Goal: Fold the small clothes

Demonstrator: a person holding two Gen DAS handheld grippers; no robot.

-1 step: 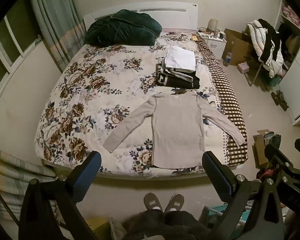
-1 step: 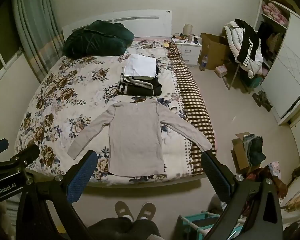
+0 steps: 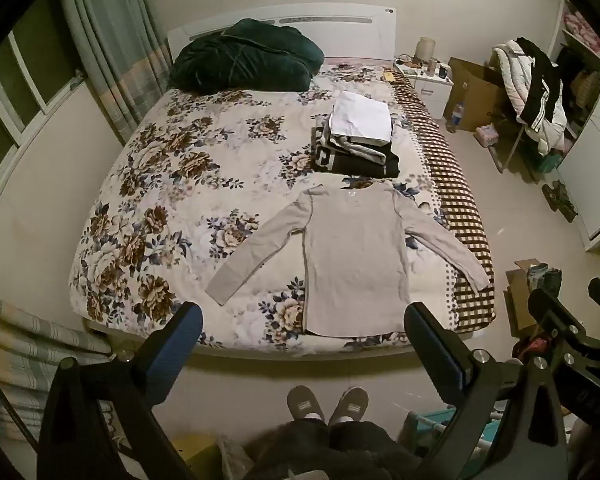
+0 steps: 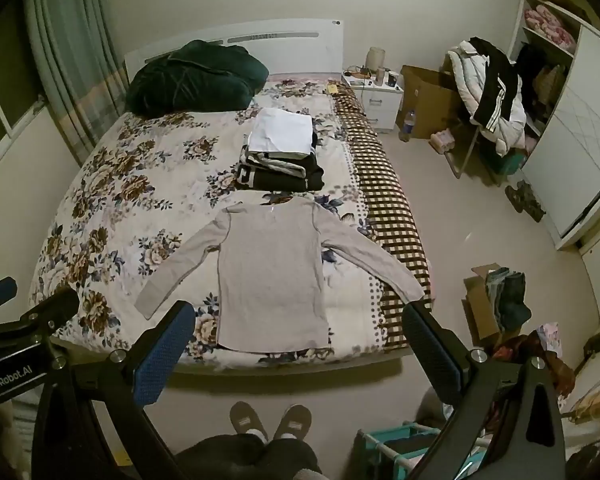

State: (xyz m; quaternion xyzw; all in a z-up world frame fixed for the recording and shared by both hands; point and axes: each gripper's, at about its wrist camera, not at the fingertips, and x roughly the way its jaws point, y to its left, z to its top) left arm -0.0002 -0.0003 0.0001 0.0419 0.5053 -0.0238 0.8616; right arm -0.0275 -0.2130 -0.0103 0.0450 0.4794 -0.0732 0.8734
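Note:
A beige long-sleeved shirt point(image 3: 352, 256) point(image 4: 272, 264) lies flat on the floral bedcover point(image 3: 180, 184), front side down near the foot of the bed, both sleeves spread out. Just beyond its collar sits a stack of folded clothes point(image 3: 358, 140) point(image 4: 280, 156) with a white piece on top. My left gripper point(image 3: 302, 312) hovers high above the bed's foot edge, open, with nothing between its fingers. My right gripper point(image 4: 299, 310) hangs beside it at the same height, also open and empty. Neither touches the shirt.
A dark green quilt point(image 3: 244, 56) is bundled at the headboard. The person's slippered feet point(image 3: 328, 404) stand at the bed's foot. A nightstand point(image 4: 376, 96), a chair piled with coats point(image 4: 492, 88), an open cardboard box point(image 4: 484, 304) and a teal rack point(image 4: 400, 440) line the floor on the right.

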